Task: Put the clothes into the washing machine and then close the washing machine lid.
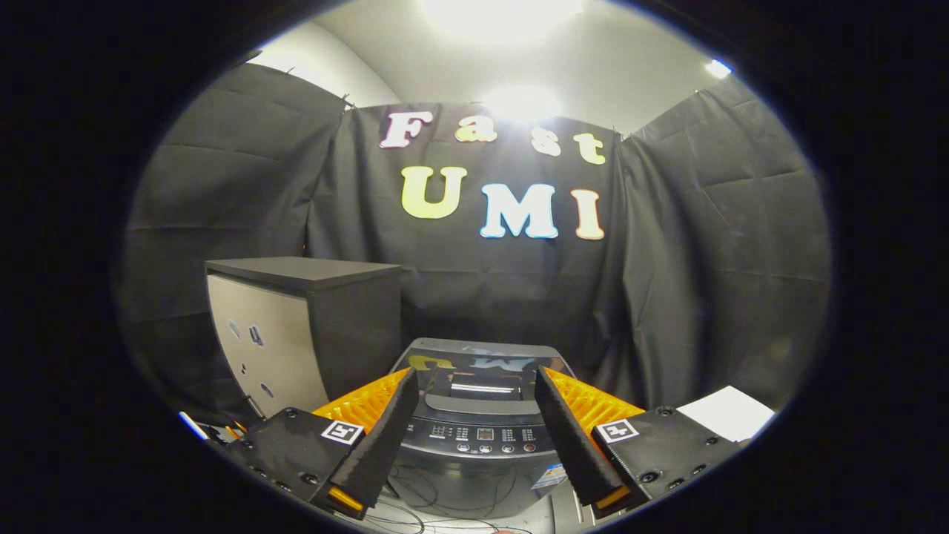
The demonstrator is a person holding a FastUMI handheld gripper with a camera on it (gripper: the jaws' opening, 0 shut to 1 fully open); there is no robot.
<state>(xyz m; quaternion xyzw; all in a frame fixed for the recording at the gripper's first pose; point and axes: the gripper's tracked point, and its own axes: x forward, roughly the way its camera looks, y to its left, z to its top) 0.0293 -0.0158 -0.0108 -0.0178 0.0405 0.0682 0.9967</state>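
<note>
One gripper: the gripper (480, 415) is held level and looks forward along its two fingers (382, 437); the jaws stand wide apart with nothing between them.
Washing machine: a small top-loading washing machine (480, 452) sits just ahead of the fingers and framed between them, its control panel (482, 434) facing the camera.
Lid: the lid (482, 363) appears to lie flat and shut on top, its glossy surface mirroring the wall behind; whether it is fully down I cannot tell for certain.
Clothes: the task's clothes lie nowhere among the things around the machine, so I cannot say where they are.
Stage, as a judgement: nothing is held, so either loading has not begun or the job is over; the scene does not settle which.
Risk: if the lid is shut and clothes remain outside, the lid must be lifted first; wide jaws could slip off its smooth edge.
Risk: loose cables (415, 512) lie on the surface below the machine's front and could snag a finger coming in low.
Surface: a pale bench (552, 515) carries the machine.
Room: a dark-topped cabinet (296, 326) stands beside the machine, a white sheet (730, 411) lies on the other side, black cloth walls surround, and bright ceiling lights glare above.
</note>
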